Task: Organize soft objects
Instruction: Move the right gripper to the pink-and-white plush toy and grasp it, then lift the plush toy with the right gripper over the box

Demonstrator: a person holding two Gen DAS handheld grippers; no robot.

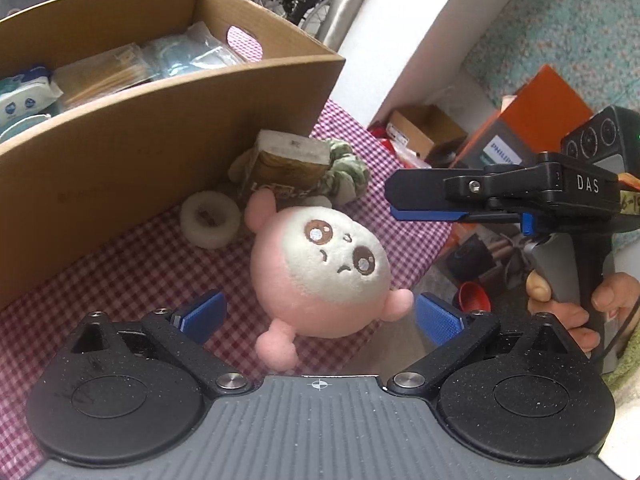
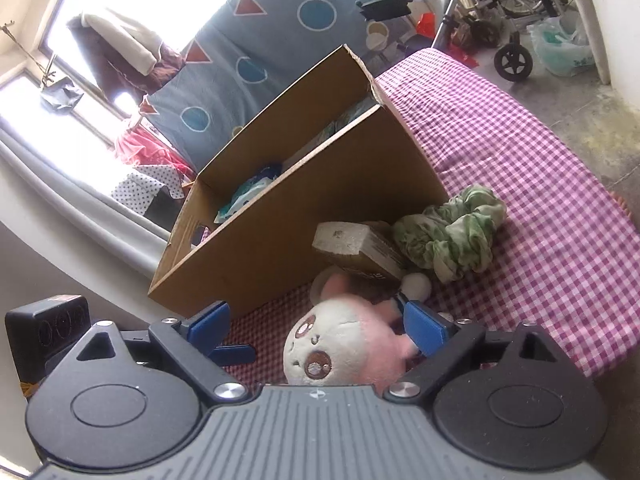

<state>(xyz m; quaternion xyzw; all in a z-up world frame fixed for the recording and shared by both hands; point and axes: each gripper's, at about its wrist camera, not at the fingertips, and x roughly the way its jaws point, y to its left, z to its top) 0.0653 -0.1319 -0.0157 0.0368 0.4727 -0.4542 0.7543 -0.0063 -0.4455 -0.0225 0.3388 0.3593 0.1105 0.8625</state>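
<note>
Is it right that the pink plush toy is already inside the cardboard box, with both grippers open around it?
Not quite. The left wrist view shows the pink plush toy on the checked tablecloth outside the cardboard box. The left gripper and right gripper are open around it.

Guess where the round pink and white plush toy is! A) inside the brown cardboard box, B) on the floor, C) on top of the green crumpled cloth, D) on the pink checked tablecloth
D: the round pink and white plush toy lies on the pink checked tablecloth, outside the brown cardboard box.
</note>
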